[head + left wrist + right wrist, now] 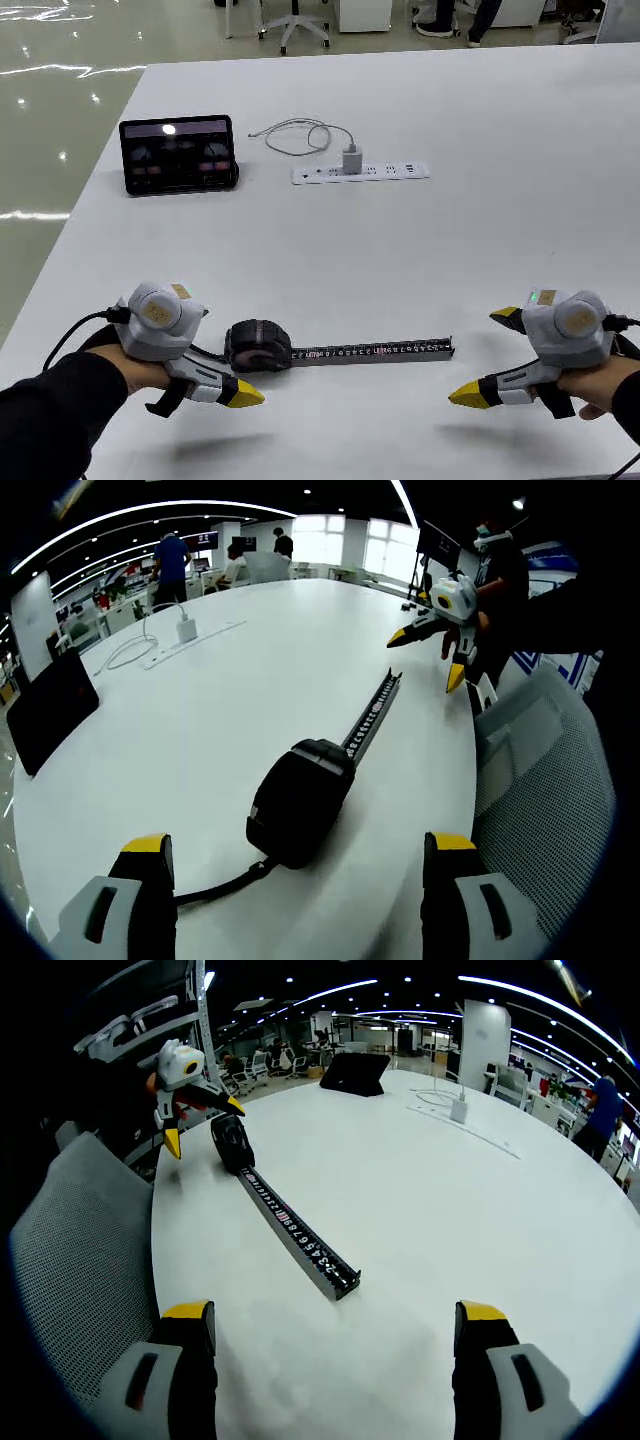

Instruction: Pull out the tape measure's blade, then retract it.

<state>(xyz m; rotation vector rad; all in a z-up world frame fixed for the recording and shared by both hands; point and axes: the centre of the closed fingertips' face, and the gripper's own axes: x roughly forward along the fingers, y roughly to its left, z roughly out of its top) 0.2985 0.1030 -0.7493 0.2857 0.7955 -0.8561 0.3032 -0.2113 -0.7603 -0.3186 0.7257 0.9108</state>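
While the blade [375,351] lies stretched rightward from the case [258,346], my left gripper [235,375] gapes at the case, my right gripper [487,355] released just off the tip.

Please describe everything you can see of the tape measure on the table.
The black, rounded, plastic-looking tape measure case stands upright on the white table. Its dark blade, printed with pale numbers, lies pulled out straight and flat on the table, ending in a small hook. A black cord trails from the case.
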